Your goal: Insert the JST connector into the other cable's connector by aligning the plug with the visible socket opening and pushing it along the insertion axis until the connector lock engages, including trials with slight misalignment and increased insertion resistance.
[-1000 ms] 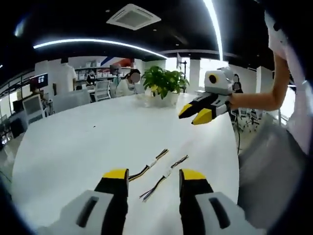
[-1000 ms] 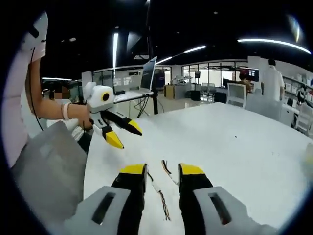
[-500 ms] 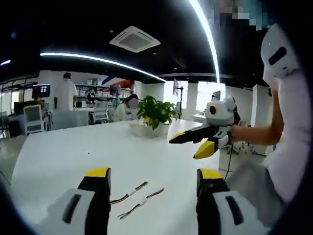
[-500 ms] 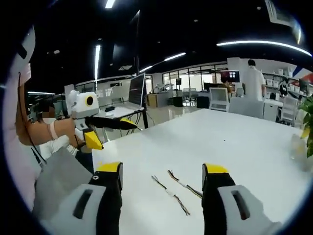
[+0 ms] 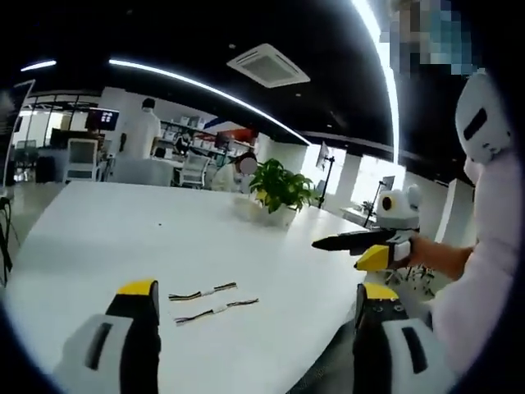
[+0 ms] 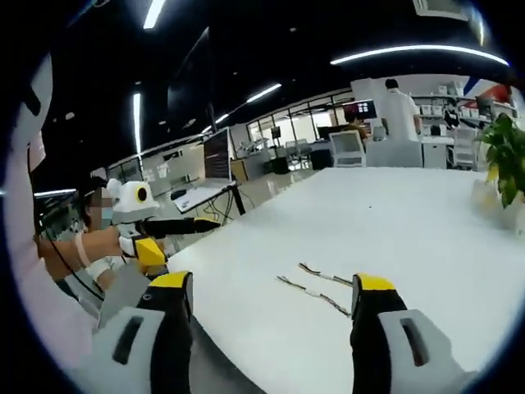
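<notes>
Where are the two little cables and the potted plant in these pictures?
Nearer cable [image 5: 215,310], left gripper view: on its pale connector at mid-length.
Farther cable [image 5: 203,291], left gripper view: on its middle, near the pale connector.
Potted plant [image 5: 280,185], left gripper view: on the green leaves.

Two cables [image 5: 212,301] are lying side by side, just apart, on the white table [image 5: 98,238], near its edge closest to the person. Bare tabletop is surrounding them on all sides. A potted plant [image 5: 279,190] is standing toward the far edge, well apart from the cables. Both grippers, left gripper [image 6: 166,236] and right gripper [image 5: 367,249], are hanging off the near edge, jaws spread wide.
</notes>
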